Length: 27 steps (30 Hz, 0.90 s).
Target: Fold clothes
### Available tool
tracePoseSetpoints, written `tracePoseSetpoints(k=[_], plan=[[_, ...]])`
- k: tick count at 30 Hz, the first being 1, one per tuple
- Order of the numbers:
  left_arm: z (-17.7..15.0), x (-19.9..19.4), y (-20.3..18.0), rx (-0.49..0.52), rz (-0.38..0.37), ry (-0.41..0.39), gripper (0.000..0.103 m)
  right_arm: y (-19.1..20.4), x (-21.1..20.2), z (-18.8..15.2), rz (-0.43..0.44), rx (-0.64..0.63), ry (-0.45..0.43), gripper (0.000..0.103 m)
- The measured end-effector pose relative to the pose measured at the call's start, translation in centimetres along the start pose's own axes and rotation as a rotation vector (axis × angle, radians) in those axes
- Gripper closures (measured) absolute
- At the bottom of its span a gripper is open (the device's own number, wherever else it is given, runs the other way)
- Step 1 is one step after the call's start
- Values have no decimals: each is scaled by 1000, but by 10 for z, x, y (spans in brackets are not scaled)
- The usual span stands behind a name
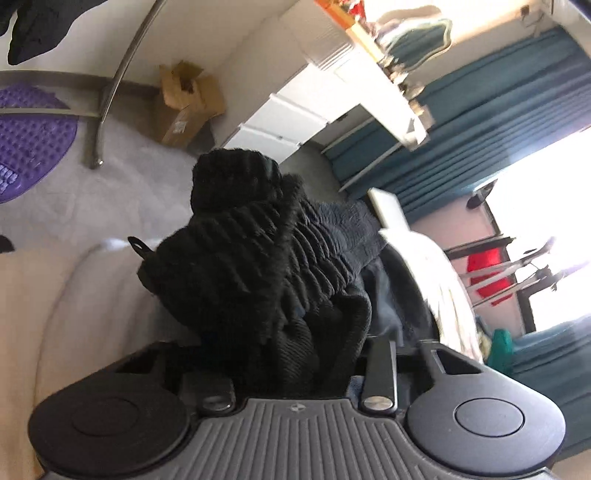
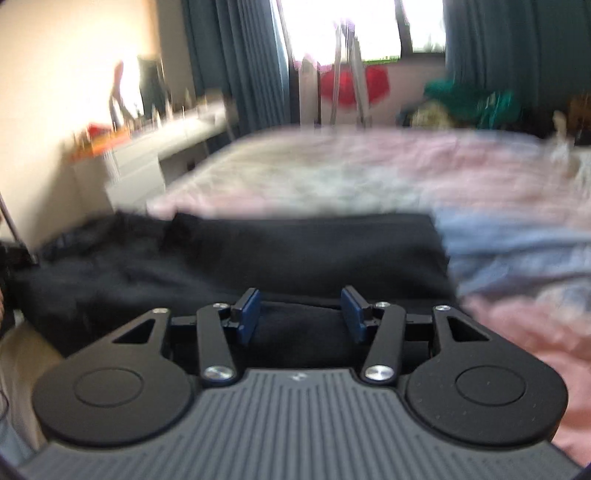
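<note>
tilting sideways, the left tool [image 1: 295, 354] clamps a bunched black garment [image 1: 255, 258]; the right tool [image 2: 300, 314] hovers wide over black cloth [image 2: 258, 254] on the bed [image 2: 332, 173].

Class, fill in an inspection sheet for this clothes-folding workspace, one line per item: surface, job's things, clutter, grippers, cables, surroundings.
Surface: bed with pinkish floral cover, blurred.
Job's things: black garment spread on the bed; black ribbed fabric bunched in the left gripper.
Clutter: blue cloth beside the garment.
Grippers: left shut on fabric, fingertips hidden; right gripper open, above the garment.
Cables: nothing seen.
Surroundings: teal curtains, cardboard box, white drawers, bright window.
</note>
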State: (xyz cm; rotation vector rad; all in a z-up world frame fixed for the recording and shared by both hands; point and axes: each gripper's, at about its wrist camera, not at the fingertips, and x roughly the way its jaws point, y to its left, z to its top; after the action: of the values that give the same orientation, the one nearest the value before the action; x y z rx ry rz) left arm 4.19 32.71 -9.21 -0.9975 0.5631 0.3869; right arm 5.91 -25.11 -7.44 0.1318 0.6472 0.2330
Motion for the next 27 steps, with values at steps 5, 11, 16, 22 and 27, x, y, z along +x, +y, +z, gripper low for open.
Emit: tracePoseSetpoints(k=[5, 11, 16, 22, 27], plan=[[-4, -17, -41, 242, -23, -109, 82, 2, 13, -5, -16, -46, 28, 51], [-39, -60, -126, 585, -98, -289, 84, -2, 6, -5, 19, -49, -21, 50], [-102, -96, -216, 837, -222, -375, 84, -42, -23, 2, 91, 193, -148, 50], [-206, -106, -309, 963, -319, -416, 87, -99, -67, 1, -2, 483, -298, 49], [-317, -87, -351, 1005, -314, -403, 87, -149, -92, -15, -101, 730, -384, 49]])
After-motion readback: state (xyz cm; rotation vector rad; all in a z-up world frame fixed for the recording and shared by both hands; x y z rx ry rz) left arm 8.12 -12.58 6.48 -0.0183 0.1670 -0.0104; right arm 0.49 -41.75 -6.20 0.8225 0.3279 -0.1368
